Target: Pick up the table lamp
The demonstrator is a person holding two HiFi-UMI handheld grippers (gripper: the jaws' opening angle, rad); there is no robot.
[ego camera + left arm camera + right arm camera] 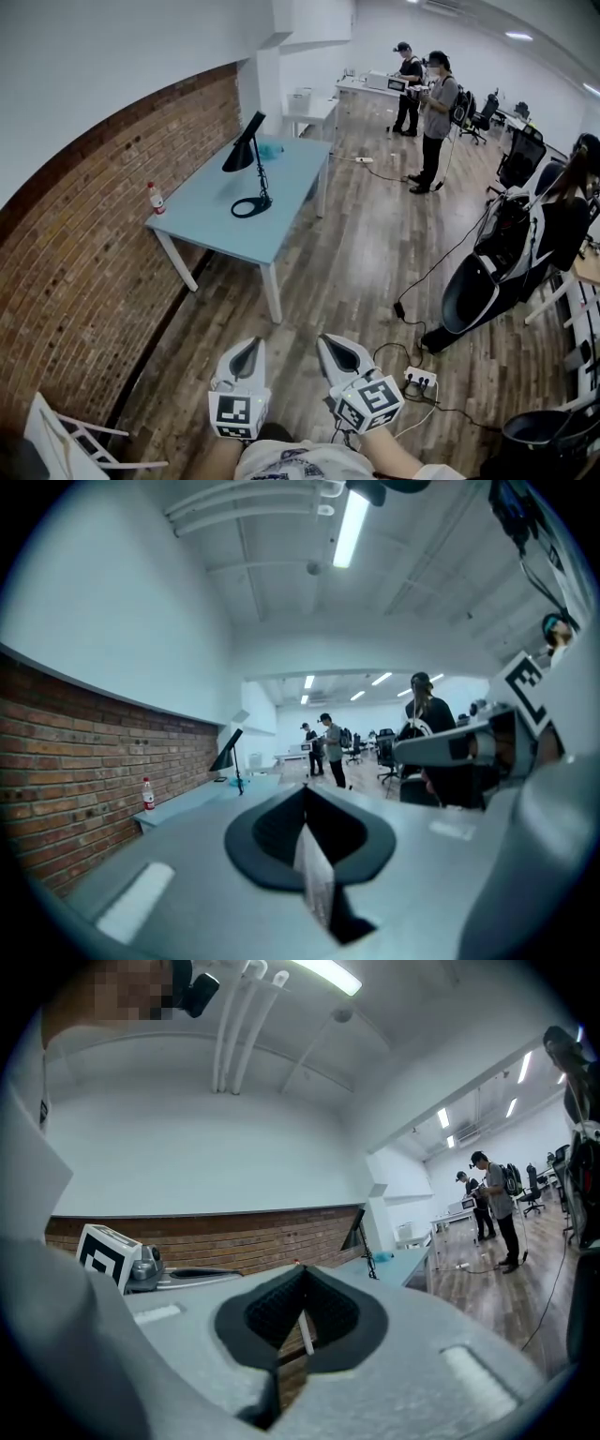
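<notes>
The black table lamp [249,159], with a cone shade and a ring base, stands on a light blue table [220,220] by the brick wall, far ahead of me. It is also small and distant in the left gripper view as the lamp [231,757] and in the right gripper view as the lamp [357,1234]. My left gripper [247,345] and right gripper [336,343] are held side by side low in the head view, well short of the table. The left gripper [305,789] has its jaws together with nothing in them. On the right gripper [300,1267] the jaws likewise meet on nothing.
A red-capped bottle [156,198] stands on the table's near left corner. Two people [437,117] stand by white desks at the back. A black and white machine [511,253] is at right. A power strip [419,379] and cables lie on the wooden floor. A white frame [70,436] leans at lower left.
</notes>
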